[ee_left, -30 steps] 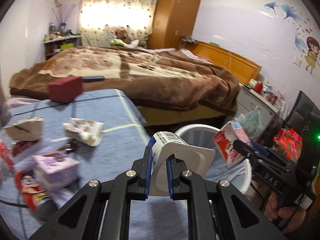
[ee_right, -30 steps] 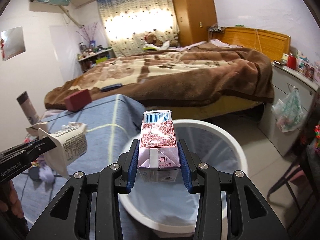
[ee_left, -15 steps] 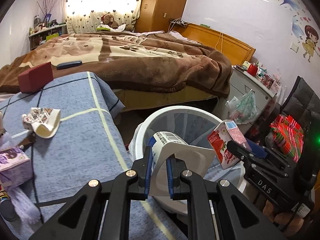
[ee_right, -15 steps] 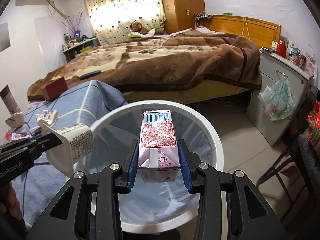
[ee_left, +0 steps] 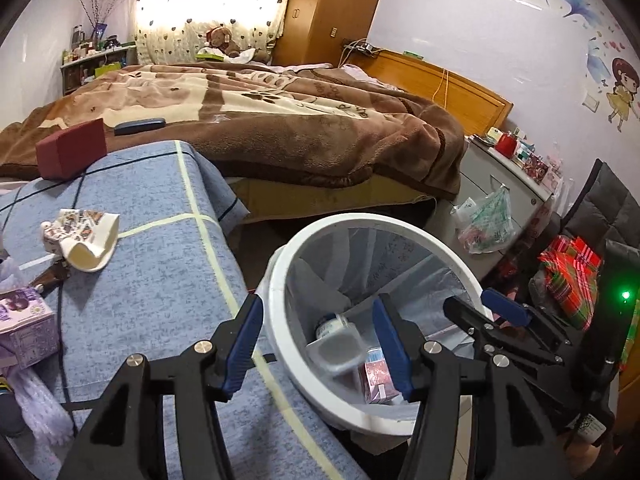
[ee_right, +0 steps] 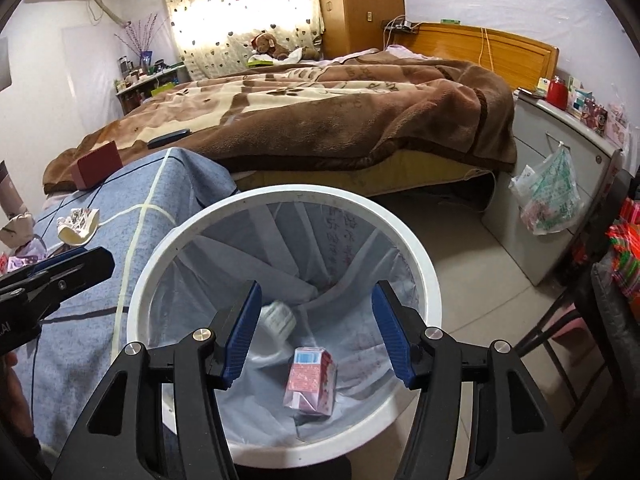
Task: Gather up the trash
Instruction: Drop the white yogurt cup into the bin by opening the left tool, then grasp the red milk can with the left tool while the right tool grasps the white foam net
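Both grippers hang over the white bin [ee_right: 420, 252], jaws opening with nothing between them: the left gripper [ee_left: 318, 344] and the right gripper [ee_right: 316, 330]. The pink carton [ee_right: 310, 380] lies low in the bin, its long side running up the frame, barcode end on top. The white cup [ee_right: 278, 318], blurred, is just left of it. Only the left view shows the purple box [ee_left: 24, 330] on the table [ee_left: 160, 280], at the left edge.

I can't read the cup [ee_right: 276, 318] falling into the bin [ee_right: 424, 264]; it is motion-blurred in both views. My left gripper's finger [ee_left: 390, 346] hides part of the pink carton [ee_left: 374, 380], and the purple box [ee_left: 24, 332] is cut off at the left edge.
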A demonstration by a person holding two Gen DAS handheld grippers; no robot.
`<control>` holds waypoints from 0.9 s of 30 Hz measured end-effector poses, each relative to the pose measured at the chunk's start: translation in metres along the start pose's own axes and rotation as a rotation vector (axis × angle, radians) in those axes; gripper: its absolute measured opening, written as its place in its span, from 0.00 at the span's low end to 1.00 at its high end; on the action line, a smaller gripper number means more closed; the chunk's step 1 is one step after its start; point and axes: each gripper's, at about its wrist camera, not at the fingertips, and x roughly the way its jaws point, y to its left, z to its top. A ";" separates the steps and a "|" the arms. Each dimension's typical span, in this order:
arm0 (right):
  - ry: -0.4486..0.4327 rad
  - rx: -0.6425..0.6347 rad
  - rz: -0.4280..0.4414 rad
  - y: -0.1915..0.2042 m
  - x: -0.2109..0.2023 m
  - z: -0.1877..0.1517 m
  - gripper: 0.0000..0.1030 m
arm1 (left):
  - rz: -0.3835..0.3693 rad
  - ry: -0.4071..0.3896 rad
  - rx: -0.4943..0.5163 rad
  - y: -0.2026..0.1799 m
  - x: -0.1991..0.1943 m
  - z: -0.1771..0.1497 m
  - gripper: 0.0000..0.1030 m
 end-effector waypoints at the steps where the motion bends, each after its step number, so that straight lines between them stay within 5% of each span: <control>1: -0.005 0.001 0.006 0.001 -0.002 0.000 0.57 | 0.001 -0.002 -0.002 0.002 -0.002 -0.001 0.57; 27: -0.082 -0.102 0.172 0.084 -0.026 0.000 0.57 | 0.279 -0.153 -0.193 0.116 -0.111 -0.041 0.63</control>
